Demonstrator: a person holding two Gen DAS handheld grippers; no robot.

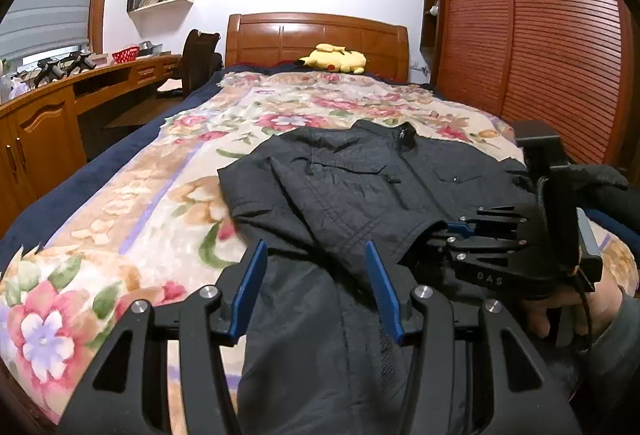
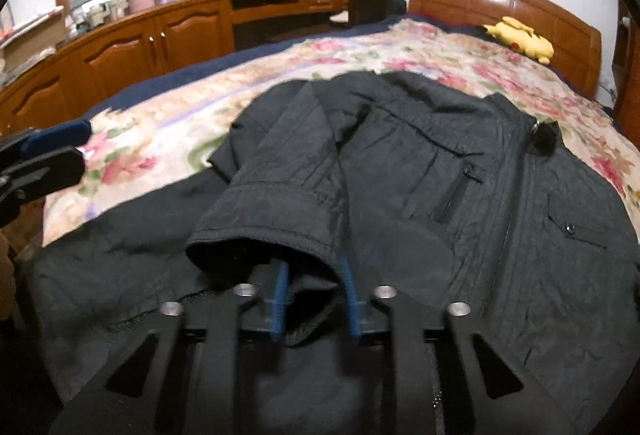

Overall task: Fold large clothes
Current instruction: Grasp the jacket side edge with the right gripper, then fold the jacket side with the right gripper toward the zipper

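we see the jacket (image 1: 352, 187) lying on the blanket (image 1: 160, 195), one sleeve (image 2: 280, 191) folded across it. the plush toy (image 1: 334, 58) sits behind, seemingly against the headboard (image 1: 280, 35).

Dark grey padded jacket (image 2: 460, 171) | zipped, front up, one sleeve (image 2: 280, 195) folded across chest | lying on floral bed (image 1: 168, 171), collar toward headboard (image 1: 316, 35)

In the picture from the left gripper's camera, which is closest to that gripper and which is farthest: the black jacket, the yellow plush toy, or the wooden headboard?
1. The black jacket lies right under the left gripper, on the near end of the bed.
2. The yellow plush toy sits far off at the head of the bed.
3. The wooden headboard stands just behind the toy, farthest.
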